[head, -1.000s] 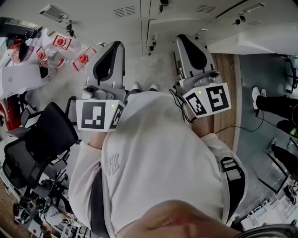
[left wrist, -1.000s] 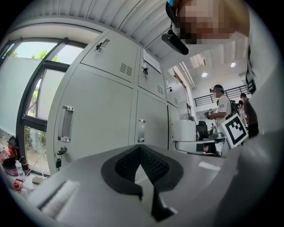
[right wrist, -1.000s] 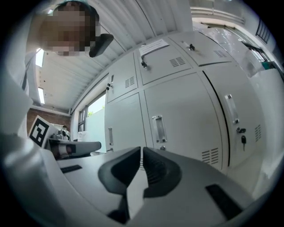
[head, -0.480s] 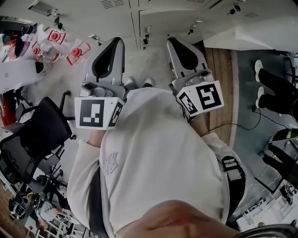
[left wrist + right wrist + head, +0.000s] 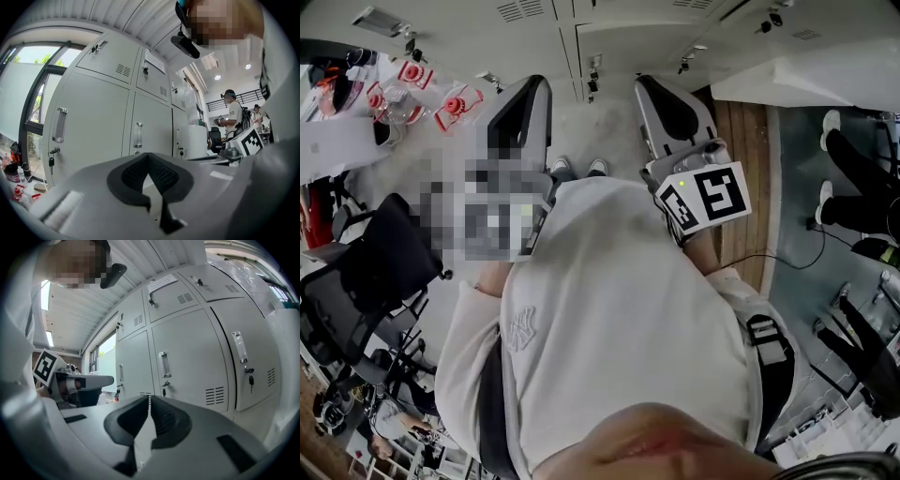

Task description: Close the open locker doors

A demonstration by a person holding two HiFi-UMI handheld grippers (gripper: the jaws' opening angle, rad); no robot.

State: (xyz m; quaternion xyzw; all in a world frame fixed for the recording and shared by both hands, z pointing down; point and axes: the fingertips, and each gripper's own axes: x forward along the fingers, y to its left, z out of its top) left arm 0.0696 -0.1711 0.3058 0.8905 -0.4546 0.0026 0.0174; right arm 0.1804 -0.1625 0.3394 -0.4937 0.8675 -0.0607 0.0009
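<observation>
A bank of pale grey lockers (image 5: 581,23) runs along the top of the head view, just beyond my shoes. In the left gripper view the locker doors (image 5: 98,117) with their upright handles all lie flush. The same holds for the doors (image 5: 187,364) in the right gripper view. A pale panel (image 5: 197,140) juts out at the row's right end; whether it is a door I cannot tell. My left gripper (image 5: 528,86) (image 5: 149,155) and right gripper (image 5: 652,86) (image 5: 149,397) are both raised chest-high toward the lockers. Each is shut and holds nothing.
A black office chair (image 5: 375,272) stands at my left, and behind it is a table (image 5: 328,141) with red-and-white items. Keys hang from two locks (image 5: 50,161) (image 5: 251,379). A wooden floor strip (image 5: 750,150) and a bystander's legs (image 5: 853,159) lie to the right. Other people (image 5: 232,117) stand farther off.
Both grippers have shifted slightly up and left in the head view, and the lockers sit a little higher in frame. The bystander's legs at the right have moved.
</observation>
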